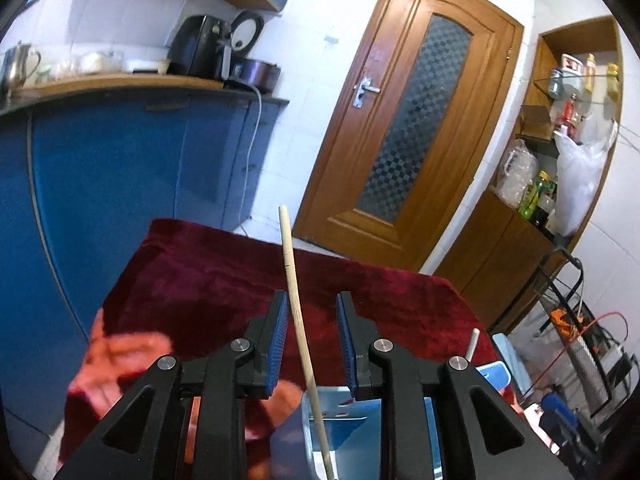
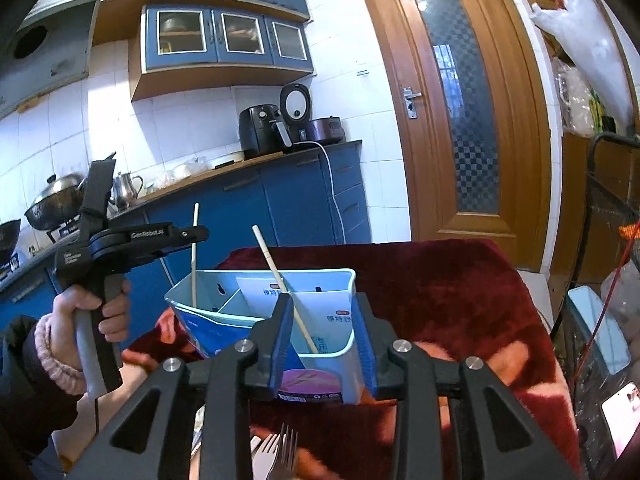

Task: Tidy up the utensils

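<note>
Standing in the blue utensil holder [image 2: 224, 320] on the red-draped bench [image 2: 460, 300], two chopsticks [image 2: 286, 288] are seen between gaping, empty left tongs [image 1: 312, 344] and right tongs [image 2: 324, 340]. The light holder could be tipped by a careless nudge; a fork [image 2: 286, 456] lies unsorted.
</note>
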Demonstrator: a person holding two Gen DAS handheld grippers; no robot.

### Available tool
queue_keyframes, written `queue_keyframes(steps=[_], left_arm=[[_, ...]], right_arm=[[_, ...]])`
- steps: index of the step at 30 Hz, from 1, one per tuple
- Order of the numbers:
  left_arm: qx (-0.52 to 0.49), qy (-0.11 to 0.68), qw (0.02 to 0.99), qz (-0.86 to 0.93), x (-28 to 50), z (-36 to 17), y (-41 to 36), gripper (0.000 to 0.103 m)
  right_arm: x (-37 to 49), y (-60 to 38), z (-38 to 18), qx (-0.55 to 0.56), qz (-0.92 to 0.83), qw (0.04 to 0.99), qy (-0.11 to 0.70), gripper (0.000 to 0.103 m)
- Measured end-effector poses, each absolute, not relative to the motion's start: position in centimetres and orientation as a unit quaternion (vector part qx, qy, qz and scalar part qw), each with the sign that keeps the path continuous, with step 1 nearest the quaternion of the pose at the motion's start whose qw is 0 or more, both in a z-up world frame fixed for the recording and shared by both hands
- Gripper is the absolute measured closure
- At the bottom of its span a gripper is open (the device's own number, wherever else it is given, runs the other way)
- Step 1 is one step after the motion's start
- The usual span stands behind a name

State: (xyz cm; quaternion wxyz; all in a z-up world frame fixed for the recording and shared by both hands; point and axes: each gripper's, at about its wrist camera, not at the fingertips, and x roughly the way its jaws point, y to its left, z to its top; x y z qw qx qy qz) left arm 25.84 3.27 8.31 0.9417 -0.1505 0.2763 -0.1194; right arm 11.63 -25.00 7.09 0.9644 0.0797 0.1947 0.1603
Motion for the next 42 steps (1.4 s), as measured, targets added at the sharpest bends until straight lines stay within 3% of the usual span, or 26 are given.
queue_keyframes(steps=[1,2,16,27,30,34,36,42], left_arm=[[-0.159,0.275,0.941,-0.119,25.9,8.3,3.4,0.097],[-0.167,0.273,0.939,-0.123,25.9,8.3,3.4,0.099],[-0.126,0.128,0.980,-0.090,21.5,12.0,1.4,0.099],[-0.097,0.174,0.976,-0.091,20.2,8.0,0.5,0.099],[-0.094,0.194,0.972,-0.090,19.7,7.3,0.6,0.096],[-0.087,0.214,0.969,-0.091,18.7,6.9,0.9,0.078],[-0.090,0.220,0.967,-0.093,18.0,7.0,1.3,0.075],[-0.096,0.244,0.960,-0.099,15.9,7.3,2.6,0.074]], right_arm=[[11.7,-25.1,7.0,0.082,0.160,0.964,0.195,0.070],[11.7,-25.2,6.9,0.084,0.159,0.964,0.195,0.070],[11.3,-25.6,5.9,0.101,0.161,0.963,0.189,0.069],[11.0,-26.0,6.0,0.110,0.167,0.961,0.189,0.066],[10.8,-26.1,6.1,0.113,0.168,0.961,0.189,0.066],[10.0,-26.3,6.4,0.116,0.166,0.960,0.192,0.065],[9.7,-26.4,6.4,0.118,0.164,0.959,0.197,0.065],[8.8,-26.2,6.7,0.124,0.161,0.953,0.223,0.065]])
